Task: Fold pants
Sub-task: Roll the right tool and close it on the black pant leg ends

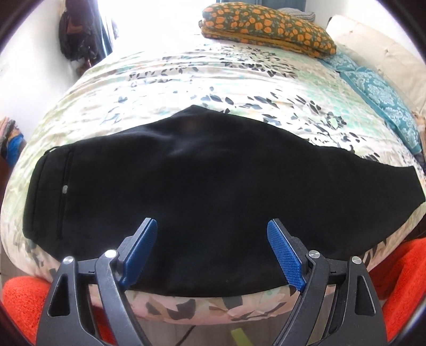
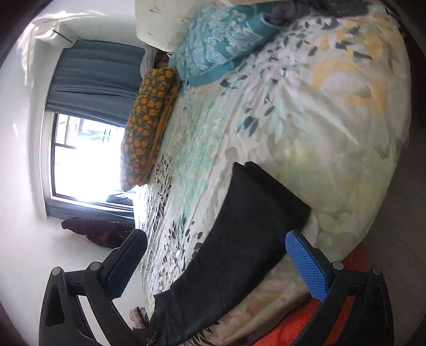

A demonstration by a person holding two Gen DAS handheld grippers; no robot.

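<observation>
Two claws on show, and both are spread wide with nothing between their blue pads. The black pants (image 1: 186, 191) lie flat on the bed (image 1: 213, 74), stretched crossways along the near edge of its leafy sheet, and they look already doubled leg over leg. In the left wrist view the waistband end, with a small pale button on it, sits toward the left of the pants, and the leg end tapers away to their right.

The left claw (image 1: 211, 226) hangs just above the near edge of the pants, roughly at their middle, jaws apart, one pad to either side over black cloth. Whether the pads touch the fabric, I cannot tell.

Over to the right wrist view, which is rolled on its side: the right claw (image 2: 215, 239) sits near the leg end of the pants (image 2: 234, 252), also gaping. One pad is out past the pants over the bed's edge, the other floats on the far side of them with the wall behind it. Nothing is gripped.

Beyond the pants, at the far edge of the bed, rests a folded orange-flowered blanket (image 1: 266, 24), and beside that a teal patterned pillow (image 1: 380, 93). An orange rug (image 1: 24, 300) shows on the floor below the near edge of the bed. Behind the blanket in the right wrist view, a bright window (image 2: 85, 157) with a dark teal curtain (image 2: 95, 74).
</observation>
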